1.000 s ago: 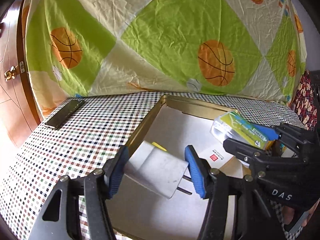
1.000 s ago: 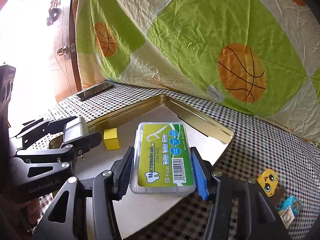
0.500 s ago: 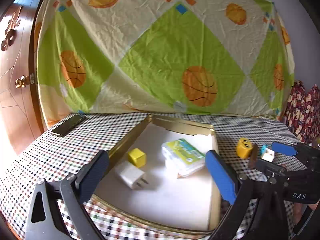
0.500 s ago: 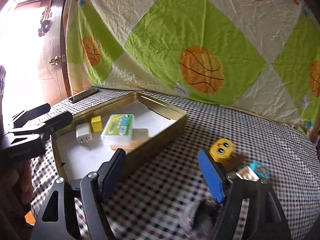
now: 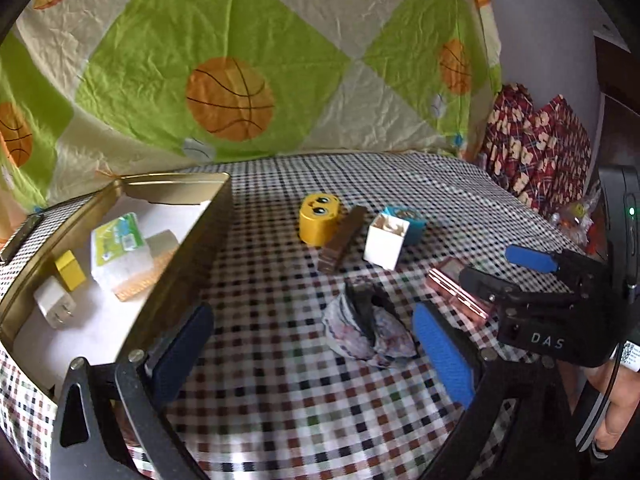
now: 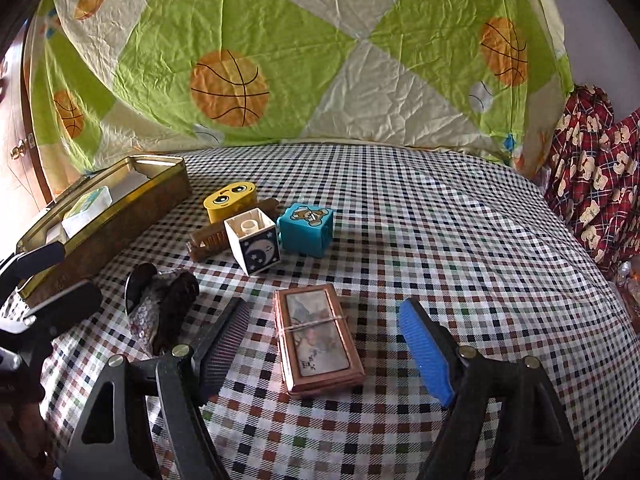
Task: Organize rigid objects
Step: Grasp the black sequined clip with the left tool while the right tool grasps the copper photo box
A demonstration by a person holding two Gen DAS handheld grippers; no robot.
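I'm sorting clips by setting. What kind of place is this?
Probably a room in a home: a table under a checked cloth, a basketball-print sheet hung behind it, and a wooden door at the left.

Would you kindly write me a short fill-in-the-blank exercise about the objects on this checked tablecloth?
1. The white charger plug lies inside the gold ____.
2. The block with the bear picture is coloured ____.
3. The copper-framed case lies between the open jaws of the ____ hand-held gripper.

Missing words: tin; blue; right
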